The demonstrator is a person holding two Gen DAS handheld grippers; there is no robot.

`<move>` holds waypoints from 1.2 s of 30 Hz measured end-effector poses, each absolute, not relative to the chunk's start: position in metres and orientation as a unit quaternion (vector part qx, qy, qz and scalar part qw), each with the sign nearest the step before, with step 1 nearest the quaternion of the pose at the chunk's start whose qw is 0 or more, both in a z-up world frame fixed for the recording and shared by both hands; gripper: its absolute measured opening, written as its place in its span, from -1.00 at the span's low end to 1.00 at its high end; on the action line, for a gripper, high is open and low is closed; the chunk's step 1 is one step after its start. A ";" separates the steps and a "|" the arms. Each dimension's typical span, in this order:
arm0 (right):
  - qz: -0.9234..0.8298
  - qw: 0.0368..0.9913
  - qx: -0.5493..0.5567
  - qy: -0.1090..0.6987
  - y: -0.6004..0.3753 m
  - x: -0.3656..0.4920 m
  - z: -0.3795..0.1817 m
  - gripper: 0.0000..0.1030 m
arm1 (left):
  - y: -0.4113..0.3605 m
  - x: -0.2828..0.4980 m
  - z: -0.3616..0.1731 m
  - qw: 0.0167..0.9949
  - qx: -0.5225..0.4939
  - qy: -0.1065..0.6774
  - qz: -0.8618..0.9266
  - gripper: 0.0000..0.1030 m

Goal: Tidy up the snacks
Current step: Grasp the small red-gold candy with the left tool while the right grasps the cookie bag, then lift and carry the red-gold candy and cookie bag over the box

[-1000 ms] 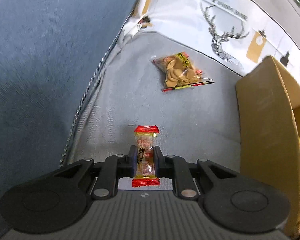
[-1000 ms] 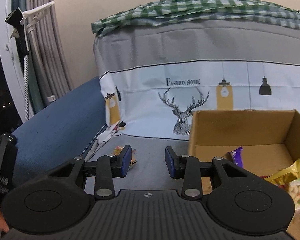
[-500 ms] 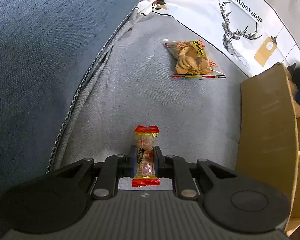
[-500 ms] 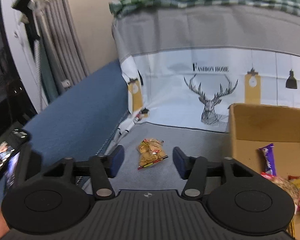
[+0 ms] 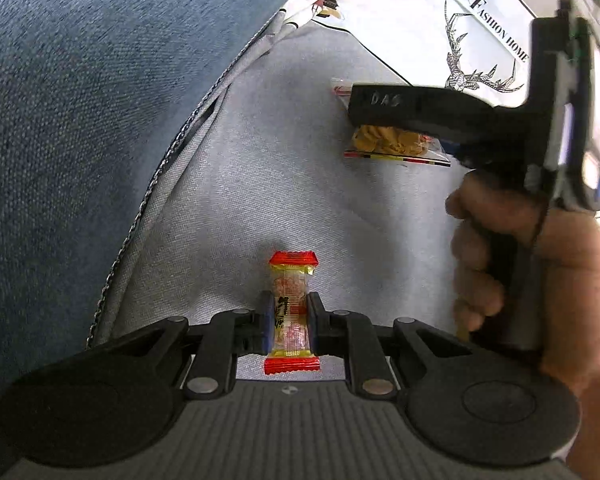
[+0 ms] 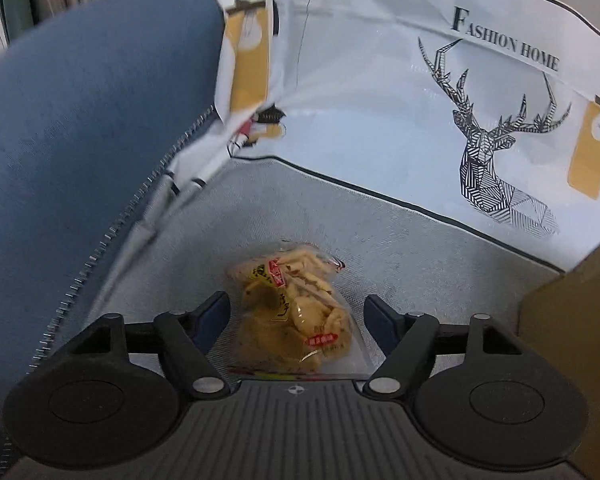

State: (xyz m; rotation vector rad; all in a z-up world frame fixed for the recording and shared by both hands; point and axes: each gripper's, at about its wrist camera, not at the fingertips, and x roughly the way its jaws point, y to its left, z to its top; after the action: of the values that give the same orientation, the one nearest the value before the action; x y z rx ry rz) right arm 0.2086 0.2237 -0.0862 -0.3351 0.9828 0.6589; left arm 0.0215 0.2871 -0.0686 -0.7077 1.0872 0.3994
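Right gripper [image 6: 296,320] is straddling the cracker bag [image 6: 294,312], jaws spread.
Left gripper [image 5: 288,322] is clenching a candy [image 5: 291,316]; the bag looks light, crinkly, best pinched mid-body.

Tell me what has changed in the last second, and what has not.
The right claw moved forward and down to the bag of crackers, which now lies between its open jaws, not yet gripped. It now shows in the left view. The left claw stays shut on the small red-ended snack.
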 end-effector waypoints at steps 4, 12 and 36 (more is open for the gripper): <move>0.317 0.820 -0.167 0.446 0.222 0.204 -0.088 0.07 | 0.286 0.021 -0.070 0.779 -0.331 0.502 0.180 -0.66; 0.317 0.829 -0.157 0.433 0.174 0.175 -0.036 -0.04 | 0.282 0.019 -0.065 0.788 -0.315 0.501 0.168 -0.66; 0.384 0.788 -0.171 0.450 0.070 0.043 -0.053 -0.04 | 0.270 0.020 -0.070 0.802 -0.233 0.521 0.177 -0.66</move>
State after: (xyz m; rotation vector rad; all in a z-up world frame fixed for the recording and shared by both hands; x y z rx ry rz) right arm 0.0426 0.0695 -0.0530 -0.3688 0.9697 0.8273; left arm 0.0198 0.2702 -0.0699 -0.4996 1.1179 0.3785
